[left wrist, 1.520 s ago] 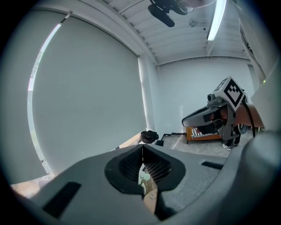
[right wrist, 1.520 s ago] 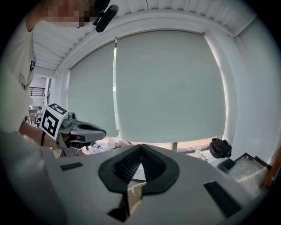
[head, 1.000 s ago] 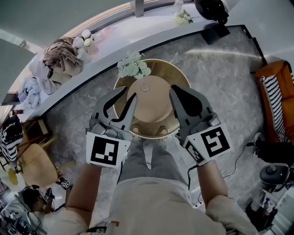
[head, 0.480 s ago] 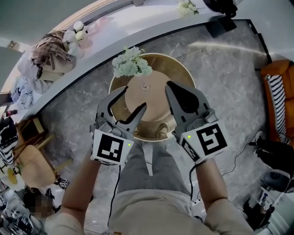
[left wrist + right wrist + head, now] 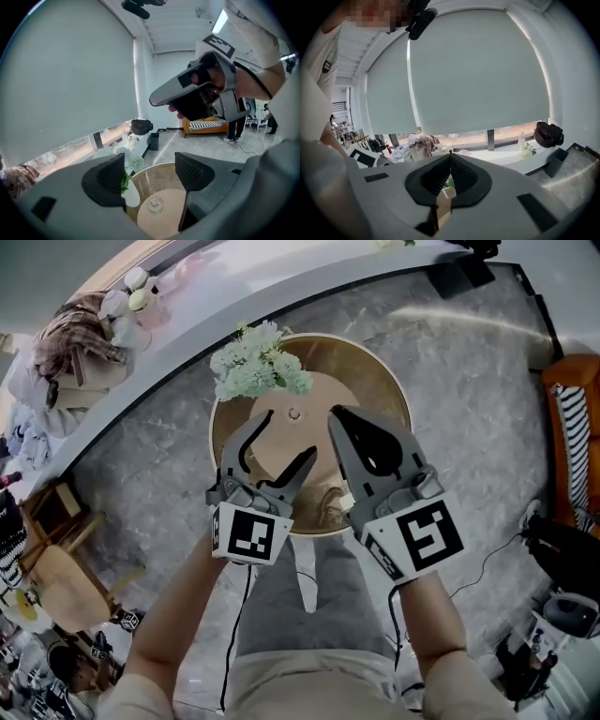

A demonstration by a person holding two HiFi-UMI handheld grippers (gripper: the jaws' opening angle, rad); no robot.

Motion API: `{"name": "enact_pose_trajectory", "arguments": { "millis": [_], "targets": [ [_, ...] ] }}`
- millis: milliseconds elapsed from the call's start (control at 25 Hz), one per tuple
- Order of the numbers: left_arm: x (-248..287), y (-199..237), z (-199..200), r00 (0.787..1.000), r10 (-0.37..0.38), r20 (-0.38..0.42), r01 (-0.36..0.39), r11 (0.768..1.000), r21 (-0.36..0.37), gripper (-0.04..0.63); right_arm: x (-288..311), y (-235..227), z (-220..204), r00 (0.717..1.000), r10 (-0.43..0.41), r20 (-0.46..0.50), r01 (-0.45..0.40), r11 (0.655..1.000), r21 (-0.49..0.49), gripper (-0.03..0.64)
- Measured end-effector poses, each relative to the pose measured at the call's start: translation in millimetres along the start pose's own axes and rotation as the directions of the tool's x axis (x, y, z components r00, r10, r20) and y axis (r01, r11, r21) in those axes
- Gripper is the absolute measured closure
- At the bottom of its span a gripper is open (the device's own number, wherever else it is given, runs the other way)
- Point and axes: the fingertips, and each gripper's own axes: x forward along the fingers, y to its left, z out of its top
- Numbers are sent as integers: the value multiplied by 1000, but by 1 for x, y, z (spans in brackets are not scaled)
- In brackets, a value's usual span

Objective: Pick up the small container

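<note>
A small clear container (image 5: 294,413) stands at the centre of a tan round top (image 5: 314,395) on a gold-rimmed round table (image 5: 389,381). In the left gripper view the small container (image 5: 154,204) lies below and ahead of the jaws. My left gripper (image 5: 286,437) hovers just short of it; its jaws have just been opening and now stand wide with nothing between them (image 5: 150,176). My right gripper (image 5: 335,413) is beside it on the right, shut and empty; in its own view the pads (image 5: 450,159) meet.
White flowers (image 5: 258,367) stand at the table's far left edge, close to the left gripper. A long window ledge (image 5: 169,324) with clothes and bags runs behind. An orange sofa (image 5: 572,437) is at the right, a wooden chair (image 5: 56,568) at the left.
Both grippers have come down closer to the table top. The left gripper's jaws have gone from nearly closed to wide open. The right jaws stayed shut.
</note>
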Motion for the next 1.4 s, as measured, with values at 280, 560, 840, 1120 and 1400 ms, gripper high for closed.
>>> {"name": "enact_pose_trajectory", "arguments": {
  "millis": [280, 560, 840, 1120, 1400],
  "targets": [
    [38, -6, -64, 998, -52, -38, 53, 998, 17, 270, 29, -10, -50, 999, 5, -41, -5, 1000, 19, 611],
    [70, -5, -121, 992, -87, -91, 87, 996, -5, 270, 55, -18, -97, 998, 3, -65, -2, 1000, 26, 611],
    [98, -8, -178, 987, -110, -121, 108, 994, -25, 270, 81, -25, -145, 994, 15, -104, -13, 1000, 27, 611],
    [120, -16, -212, 980, -149, -131, 146, 989, -31, 270, 101, -34, -185, 990, 19, -137, -12, 999, 50, 611],
    [146, -16, -235, 972, -192, -133, 185, 981, -63, 262, 113, -37, -216, 985, 28, -172, -19, 998, 52, 611]
  ]
}}
